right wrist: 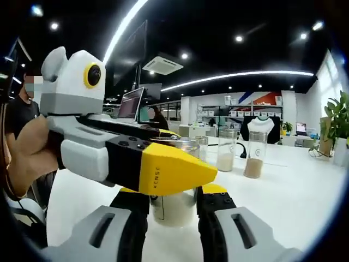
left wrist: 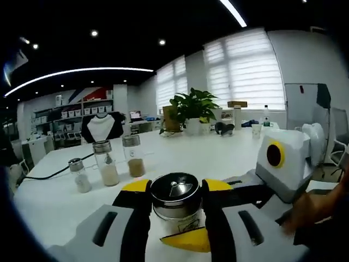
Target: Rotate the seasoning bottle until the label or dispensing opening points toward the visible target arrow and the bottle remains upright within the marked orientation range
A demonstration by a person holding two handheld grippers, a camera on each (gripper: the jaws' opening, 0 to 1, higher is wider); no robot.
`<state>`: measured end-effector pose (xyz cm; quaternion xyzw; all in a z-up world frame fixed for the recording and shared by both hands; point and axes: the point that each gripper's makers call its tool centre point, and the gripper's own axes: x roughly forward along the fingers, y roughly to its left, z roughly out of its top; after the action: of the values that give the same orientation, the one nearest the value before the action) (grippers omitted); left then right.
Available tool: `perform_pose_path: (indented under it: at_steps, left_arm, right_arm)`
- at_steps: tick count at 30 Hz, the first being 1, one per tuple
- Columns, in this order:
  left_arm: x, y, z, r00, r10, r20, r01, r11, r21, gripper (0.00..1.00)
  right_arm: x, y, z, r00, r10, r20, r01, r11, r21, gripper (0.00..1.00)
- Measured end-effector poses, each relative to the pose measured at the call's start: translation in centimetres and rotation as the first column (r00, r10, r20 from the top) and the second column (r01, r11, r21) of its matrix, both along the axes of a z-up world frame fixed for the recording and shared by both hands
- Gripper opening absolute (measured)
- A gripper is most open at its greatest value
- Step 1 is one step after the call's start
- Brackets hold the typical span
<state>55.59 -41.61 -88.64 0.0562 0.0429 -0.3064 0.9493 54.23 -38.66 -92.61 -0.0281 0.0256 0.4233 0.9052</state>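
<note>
Beyond the left gripper point(left wrist: 175, 210), three jars point(left wrist: 109, 164) stand on the table point(left wrist: 229, 153). Its jaws pinch the bottle point(left wrist: 175, 197), upright between them. The right gripper point(right wrist: 172, 210) also clamps the bottle point(right wrist: 175, 204), crossing from the right.

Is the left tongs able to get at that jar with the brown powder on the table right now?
Probably not at once. The left tongs appear shut on the steel-lidded seasoning bottle, and the right tongs hold it too. The brown-powder jar stands apart on the white table, with nothing in between, so letting go comes first.
</note>
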Motion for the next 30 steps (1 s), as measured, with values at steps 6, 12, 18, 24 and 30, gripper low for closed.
perform_pose_path:
  at_steps: [6, 12, 18, 24, 30]
  left_arm:
    - [-0.1, 0.4, 0.2, 1.000, 0.018, 0.013, -0.018, 0.999, -0.031, 0.38]
    - [-0.1, 0.8, 0.2, 1.000, 0.006, 0.019, -0.005, 0.998, -0.060, 0.38]
    - [0.3, 1.7, 0.2, 1.000, 0.014, 0.013, -0.014, 0.998, -0.054, 0.38]
    - [0.8, 3.3, 0.4, 0.999, 0.049, 0.013, -0.048, 0.997, -0.068, 0.38]
    - [1.2, 6.2, 0.6, 0.993, 0.120, 0.018, -0.118, 0.990, -0.082, 0.38]
  right_arm:
    - [-0.3, 0.3, -0.1, 0.999, 0.021, -0.031, -0.020, 0.999, 0.035, 0.31]
    - [-0.2, 0.6, 0.0, 0.999, 0.038, -0.028, -0.037, 0.999, 0.029, 0.31]
    - [-0.6, 1.2, -0.3, 0.994, 0.081, -0.072, -0.077, 0.995, 0.060, 0.39]
    - [-0.6, 1.2, -0.3, 0.995, 0.079, -0.067, -0.075, 0.996, 0.052, 0.40]
    - [-0.5, 0.8, -0.5, 0.994, 0.079, -0.080, -0.075, 0.996, 0.047, 0.40]
